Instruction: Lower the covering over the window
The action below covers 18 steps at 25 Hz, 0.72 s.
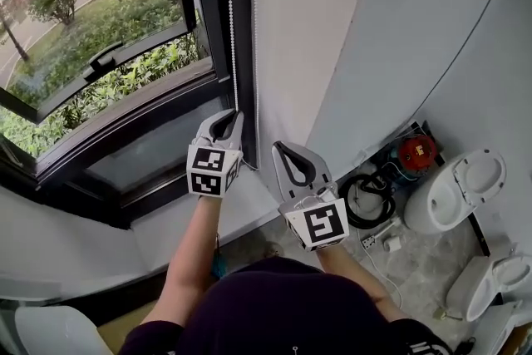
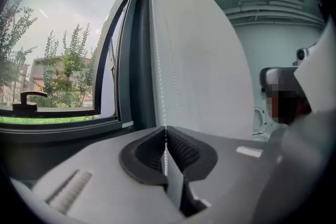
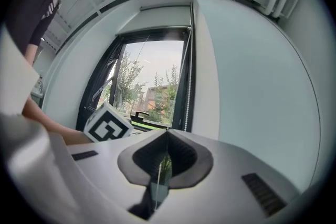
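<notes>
A white bead chain (image 1: 231,12) hangs down the dark right side of the window frame (image 1: 212,21). My left gripper (image 1: 238,114) is shut on this chain at its lower end; in the left gripper view the bead chain (image 2: 158,60) runs down from the top of the frame and passes between the closed jaws of the left gripper (image 2: 166,129). The rolled-up white blind (image 3: 160,21) sits at the top of the window. My right gripper (image 1: 279,145) is shut to the right of the chain, in front of the white wall, holding nothing; the right gripper (image 3: 167,131) faces the window.
The window pane (image 1: 83,29) shows trees and shrubs outside, with a black handle (image 2: 29,96) on the sash. On the floor to the right lie a coiled black hose (image 1: 370,199), a red device (image 1: 417,152) and white toilet bowls (image 1: 461,187).
</notes>
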Available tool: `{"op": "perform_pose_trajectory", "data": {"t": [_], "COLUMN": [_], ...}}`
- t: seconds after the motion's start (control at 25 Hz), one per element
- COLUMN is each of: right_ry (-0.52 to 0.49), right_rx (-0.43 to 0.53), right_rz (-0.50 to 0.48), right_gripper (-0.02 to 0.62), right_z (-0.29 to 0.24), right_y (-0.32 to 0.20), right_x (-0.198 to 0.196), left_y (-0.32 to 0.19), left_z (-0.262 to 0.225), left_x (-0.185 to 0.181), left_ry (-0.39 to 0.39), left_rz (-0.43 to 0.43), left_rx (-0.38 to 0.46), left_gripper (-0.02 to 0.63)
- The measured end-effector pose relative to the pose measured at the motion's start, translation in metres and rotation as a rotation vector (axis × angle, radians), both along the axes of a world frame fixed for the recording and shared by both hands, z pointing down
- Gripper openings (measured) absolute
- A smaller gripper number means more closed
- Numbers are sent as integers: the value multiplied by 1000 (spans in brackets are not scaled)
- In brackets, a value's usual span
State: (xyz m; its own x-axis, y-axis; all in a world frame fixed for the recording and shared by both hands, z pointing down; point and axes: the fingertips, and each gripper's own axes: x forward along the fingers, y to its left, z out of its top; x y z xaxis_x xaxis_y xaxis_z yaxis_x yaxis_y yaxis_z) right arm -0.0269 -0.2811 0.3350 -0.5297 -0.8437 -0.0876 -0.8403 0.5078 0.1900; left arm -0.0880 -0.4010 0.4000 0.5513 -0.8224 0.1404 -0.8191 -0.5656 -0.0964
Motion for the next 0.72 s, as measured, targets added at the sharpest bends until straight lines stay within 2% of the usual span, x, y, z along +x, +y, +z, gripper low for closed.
{"op": "perform_pose_trajectory", "data": {"t": [0.24, 0.36, 0.56, 0.72], "right_ry": [-66, -94, -197, -202], "right_rx": [-31, -69, -180, -189], "right_rz": [-128, -228, -435, -449], "right_gripper": [12, 12, 14, 15], "right_z": [-9, -11, -19, -31], "right_y": [3, 11, 37, 52], "right_x": [-21, -36, -55, -52], "left_y": [70, 100, 146, 171], "left_z": [-8, -13, -20, -23], "left_x": [-6, -7, 1, 9], "left_ry": [84, 111, 153, 159], "left_rz": [101, 143, 237, 290], "left_rx": [-10, -3, -6, -9], "left_gripper": [21, 22, 23, 23]}}
